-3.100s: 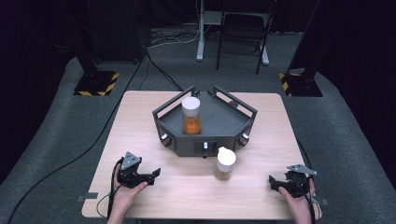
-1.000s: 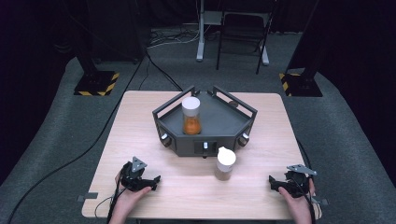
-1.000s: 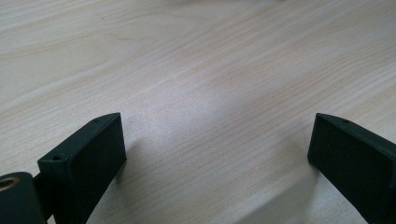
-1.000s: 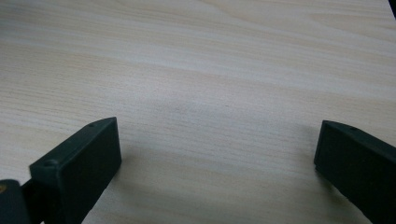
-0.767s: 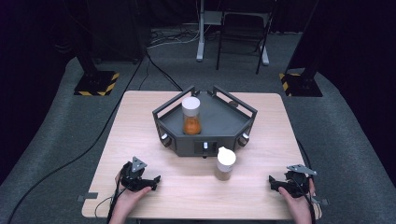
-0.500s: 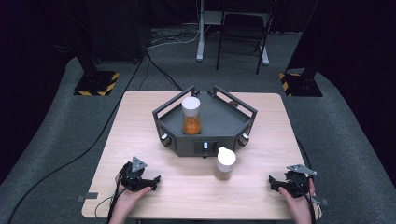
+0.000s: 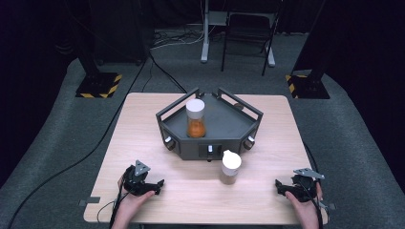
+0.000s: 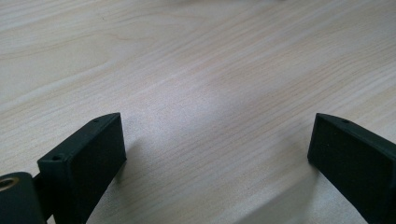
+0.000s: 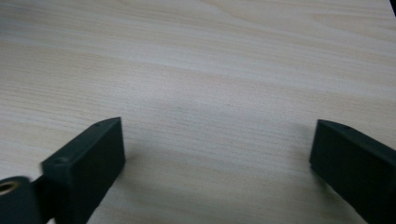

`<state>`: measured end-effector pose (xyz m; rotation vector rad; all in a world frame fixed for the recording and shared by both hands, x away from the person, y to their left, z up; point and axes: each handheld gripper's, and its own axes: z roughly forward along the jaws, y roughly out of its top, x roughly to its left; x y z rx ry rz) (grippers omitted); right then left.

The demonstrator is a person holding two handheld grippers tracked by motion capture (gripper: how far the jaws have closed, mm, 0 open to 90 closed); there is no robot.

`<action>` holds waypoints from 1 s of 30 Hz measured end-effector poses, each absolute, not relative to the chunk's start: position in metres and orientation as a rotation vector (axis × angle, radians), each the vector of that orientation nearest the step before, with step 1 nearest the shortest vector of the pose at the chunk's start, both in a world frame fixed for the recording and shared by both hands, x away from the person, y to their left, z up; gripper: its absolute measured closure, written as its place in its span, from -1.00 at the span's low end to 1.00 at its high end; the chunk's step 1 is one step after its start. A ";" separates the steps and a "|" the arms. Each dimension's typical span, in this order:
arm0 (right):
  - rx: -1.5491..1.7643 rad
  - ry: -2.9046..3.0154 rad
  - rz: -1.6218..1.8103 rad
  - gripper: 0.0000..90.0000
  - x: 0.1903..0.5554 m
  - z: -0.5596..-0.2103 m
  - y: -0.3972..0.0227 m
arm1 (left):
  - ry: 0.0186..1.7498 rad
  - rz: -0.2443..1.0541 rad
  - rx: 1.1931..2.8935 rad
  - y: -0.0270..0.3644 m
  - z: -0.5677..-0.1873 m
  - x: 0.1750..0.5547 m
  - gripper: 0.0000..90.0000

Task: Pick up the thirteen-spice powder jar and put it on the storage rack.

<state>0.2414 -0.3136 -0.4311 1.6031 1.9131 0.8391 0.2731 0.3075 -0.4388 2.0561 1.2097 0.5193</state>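
A dark room with grey carpet surrounds my pale wooden table (image 7: 157, 129). My left gripper (image 7: 154, 186) rests near the front edge, jaws spread wide over bare wood. My right gripper (image 7: 281, 186) lies at the front right corner; its jaws have just been closing a little, yet stand wide with nothing between them. The white-capped jar (image 7: 230, 167) stands between my two grippers, well apart from both, just in front of the grey tray (image 7: 224, 125), which holds an orange jar (image 7: 195, 119).

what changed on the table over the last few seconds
The left gripper drew slightly back toward the near table edge early on. The right gripper has just been closing its jaws a little, with nothing between them. Both jars and the grey tray stayed put.
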 end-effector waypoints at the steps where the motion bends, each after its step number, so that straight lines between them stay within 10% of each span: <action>1: 1.600 1.916 0.849 -0.85 0.241 -0.430 -0.315 | 1.209 0.519 2.056 0.308 -0.439 0.273 -0.91; 30: 1.462 2.002 1.034 -0.80 0.229 -0.409 -0.305 | 1.209 0.517 2.054 0.308 -0.439 0.274 -0.92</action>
